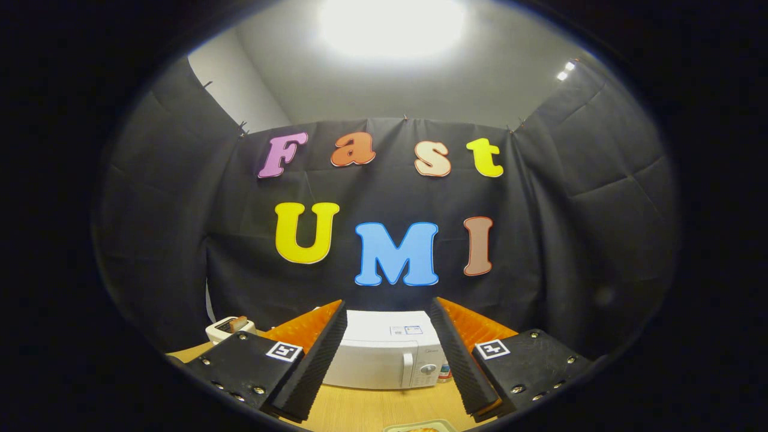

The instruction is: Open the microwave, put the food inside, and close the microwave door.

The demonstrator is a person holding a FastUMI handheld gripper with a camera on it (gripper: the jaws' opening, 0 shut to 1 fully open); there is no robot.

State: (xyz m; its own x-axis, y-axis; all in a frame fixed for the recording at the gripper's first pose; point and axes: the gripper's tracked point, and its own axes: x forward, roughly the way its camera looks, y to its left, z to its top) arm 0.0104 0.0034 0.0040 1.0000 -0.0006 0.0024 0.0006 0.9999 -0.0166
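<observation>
A white microwave (384,354) stands on the wooden table (372,411) against the booth's back wall, its door shut and its handle and dial on the right side. My gripper (387,354) is open, held well back from the microwave, which shows in the gap between the two black-padded fingers (312,366). Nothing is held. Close below the fingers, the rim of a plate with food (420,427) peeks in at the near side of the table.
A white toaster (231,327) with a slice in its slot stands left of the microwave, beyond the left finger. A small bottle or can (444,373) sits just right of the microwave. Bare wooden tabletop lies between the plate and the microwave.
</observation>
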